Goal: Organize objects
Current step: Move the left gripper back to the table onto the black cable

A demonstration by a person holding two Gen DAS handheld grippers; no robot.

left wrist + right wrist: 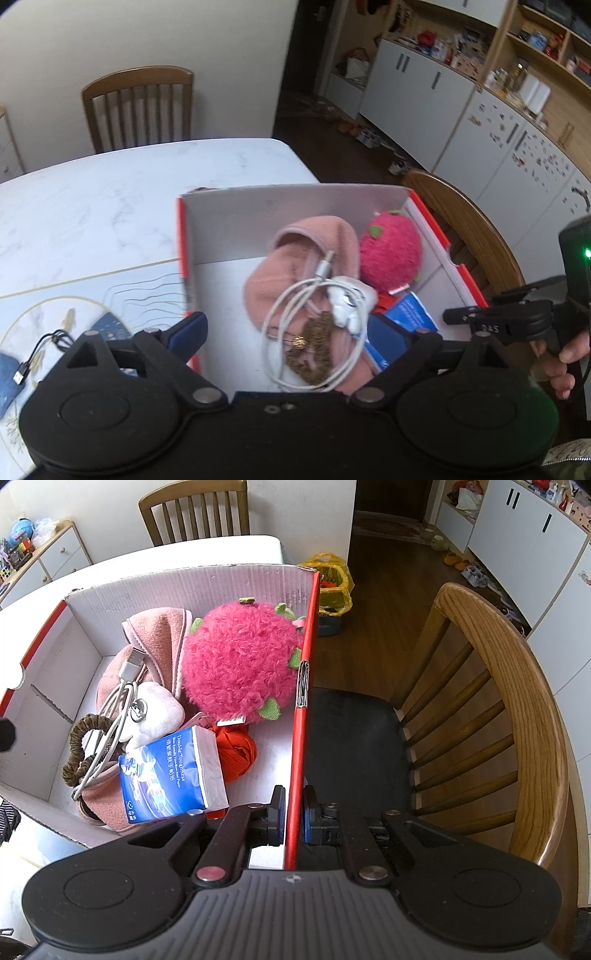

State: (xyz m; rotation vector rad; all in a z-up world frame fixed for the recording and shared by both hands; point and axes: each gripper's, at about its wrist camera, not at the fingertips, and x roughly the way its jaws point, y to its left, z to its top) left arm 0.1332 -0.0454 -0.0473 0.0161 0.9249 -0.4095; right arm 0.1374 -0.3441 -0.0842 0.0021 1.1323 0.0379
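Cardboard, white inside and red outside, makes up the one box [192, 579] on the marble surface [92, 199]. My right gripper [293, 818] is closed tight on its red right wall, one finger inside and one outside. My left gripper [291, 328] hangs spread wide above the near end of the box, gripping nothing; its left finger sits just outside the left wall.

Inside I count one pink fleece hat [155, 635], one fuzzy pink plush fruit [240, 661], one white coiled cable [291, 321], one white soft toy [159, 709], one brown scrunchie [79, 749], one blue tissue pack [166, 771] and one orange-red cloth ball [236, 749].

The box runs lengthwise away from me, its far end toward one of the two wooden chairs [138, 105]. The cable's USB plug points to the far wall. The tissue pack leans with its long axis also running away from me. One black cable [40, 350] lies outside on the surface, left of the box.
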